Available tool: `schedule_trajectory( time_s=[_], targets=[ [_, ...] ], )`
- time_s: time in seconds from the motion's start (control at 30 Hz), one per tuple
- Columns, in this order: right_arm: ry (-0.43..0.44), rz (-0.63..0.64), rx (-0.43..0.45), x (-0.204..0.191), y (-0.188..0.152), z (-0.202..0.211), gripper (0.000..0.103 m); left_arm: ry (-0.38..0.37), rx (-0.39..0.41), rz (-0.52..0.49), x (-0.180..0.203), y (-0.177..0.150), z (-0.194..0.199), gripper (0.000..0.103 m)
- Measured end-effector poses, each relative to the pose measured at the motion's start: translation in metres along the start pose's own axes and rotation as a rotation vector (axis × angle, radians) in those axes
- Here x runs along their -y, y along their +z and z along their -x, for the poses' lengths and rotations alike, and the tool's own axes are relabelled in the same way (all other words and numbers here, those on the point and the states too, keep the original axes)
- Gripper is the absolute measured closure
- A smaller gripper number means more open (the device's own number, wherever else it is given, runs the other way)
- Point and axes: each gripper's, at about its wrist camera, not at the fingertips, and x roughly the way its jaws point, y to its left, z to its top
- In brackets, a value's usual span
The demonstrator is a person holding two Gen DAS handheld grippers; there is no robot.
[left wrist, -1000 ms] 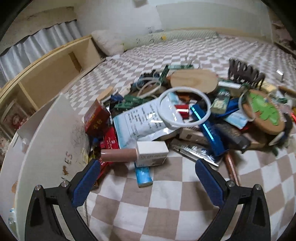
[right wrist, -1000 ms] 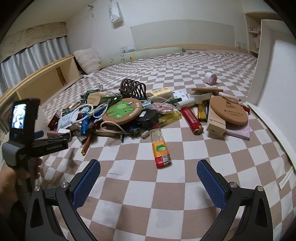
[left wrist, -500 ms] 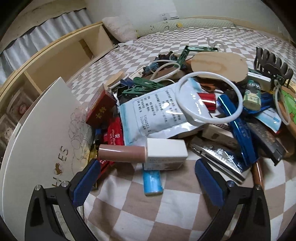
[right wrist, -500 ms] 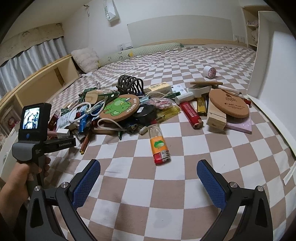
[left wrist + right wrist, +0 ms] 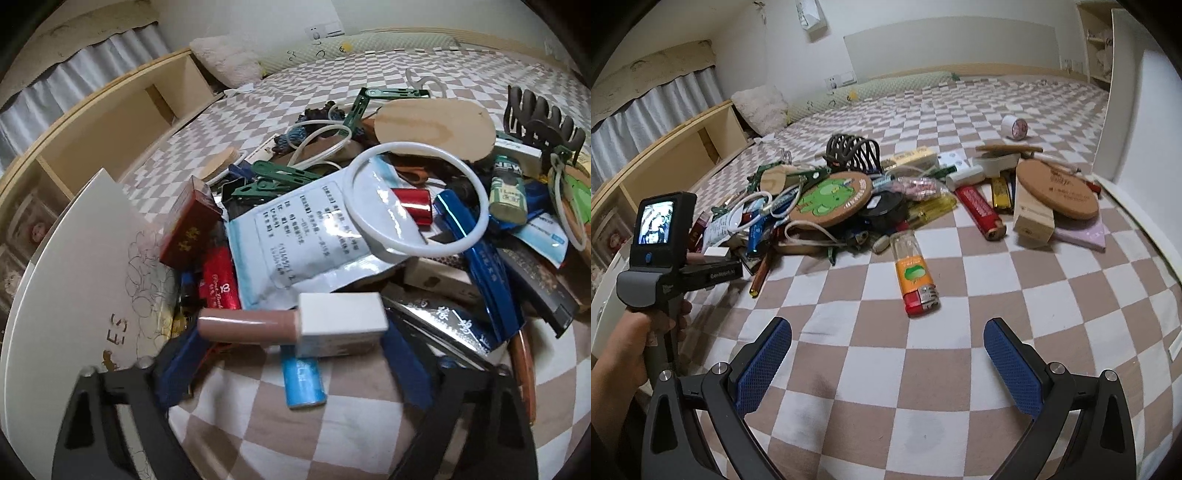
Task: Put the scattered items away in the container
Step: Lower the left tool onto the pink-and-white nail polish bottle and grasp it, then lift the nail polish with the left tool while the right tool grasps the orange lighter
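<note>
On the checkered bedspread (image 5: 871, 354), I am looking at a heap of small clutter. In my left view, the left hand-held gripper (image 5: 291, 354) is closing its ribbed blue pads around a cosmetic tube (image 5: 291, 325), a glossy pink-brown cylinder with a boxy white cap; I cannot tell whether the pads are touching it yet. A small blue lighter (image 5: 303, 380) is lying just under it. Behind it, a crinkly printed pouch (image 5: 303, 236) is sitting under one smooth white plastic ring (image 5: 417, 199). The white cardboard container (image 5: 70, 306) is standing just left of the pile, touching it. My right hand-held gripper (image 5: 886, 365) is hovering with jaws wide apart and nothing between them, near one orange lighter (image 5: 916, 277). I am counting two round cork coasters (image 5: 831, 199), one red lighter (image 5: 979, 210) and one dark hair claw (image 5: 855, 151).
</note>
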Motion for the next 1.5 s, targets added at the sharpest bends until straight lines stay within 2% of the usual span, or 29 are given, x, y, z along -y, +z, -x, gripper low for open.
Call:
schedule_trajectory(
  time_s=[0.17,0.4,0.53,0.63,0.8,0.93,0.97,1.0,1.07,1.13,1.17,1.23,1.3,1.37,1.5],
  targets=[
    [-0.021,0.006,0.015,0.001,0.001,0.001,0.000,-0.035,0.010,0.009,-0.001,-0.002,0.003,0.016],
    [-0.034,-0.013,-0.025,0.006,0.002,-0.006,0.000,-0.115,0.025,-0.020,0.002,-0.011,0.021,0.016],
    [-0.061,-0.009,-0.025,0.008,0.003,-0.007,0.000,-0.198,0.035,-0.053,0.006,-0.022,0.038,0.016],
    [-0.103,0.002,-0.027,0.010,0.008,-0.010,0.000,-0.298,0.037,-0.068,0.006,-0.032,0.053,0.016],
    [-0.112,0.033,-0.018,0.008,0.019,-0.014,0.000,-0.439,0.015,-0.072,0.003,-0.050,0.071,0.016],
    [-0.159,0.103,-0.036,-0.001,0.024,-0.028,0.001,-0.505,0.003,-0.055,-0.006,-0.064,0.079,0.016],
    [-0.157,0.115,-0.051,-0.003,0.025,-0.033,0.009,-0.519,-0.004,-0.045,-0.008,-0.069,0.081,0.016],
    [-0.153,0.125,-0.068,-0.005,0.026,-0.038,0.025,-0.530,-0.011,-0.037,-0.009,-0.074,0.083,0.016],
    [-0.158,0.145,-0.102,-0.008,0.026,-0.048,0.034,-0.544,-0.020,-0.025,-0.011,-0.082,0.083,0.016],
    [-0.173,0.170,-0.112,-0.011,0.025,-0.053,0.034,-0.554,-0.027,-0.012,-0.011,-0.089,0.082,0.016],
    [-0.171,0.179,-0.112,-0.013,0.026,-0.053,0.037,-0.558,-0.026,-0.006,-0.012,-0.090,0.081,0.016],
    [-0.158,0.193,-0.112,-0.014,0.026,-0.053,0.048,-0.558,-0.017,-0.006,-0.013,-0.092,0.080,0.016],
    [-0.147,0.208,-0.107,-0.017,0.024,-0.051,0.067,-0.562,-0.013,0.001,-0.015,-0.093,0.079,0.016],
    [-0.141,0.231,-0.105,-0.020,0.022,-0.049,0.074,-0.565,-0.008,0.010,-0.016,-0.094,0.079,0.016],
    [-0.134,0.284,-0.113,-0.030,0.012,-0.044,0.074,-0.557,0.015,0.005,-0.016,-0.098,0.080,0.016]
  ],
)
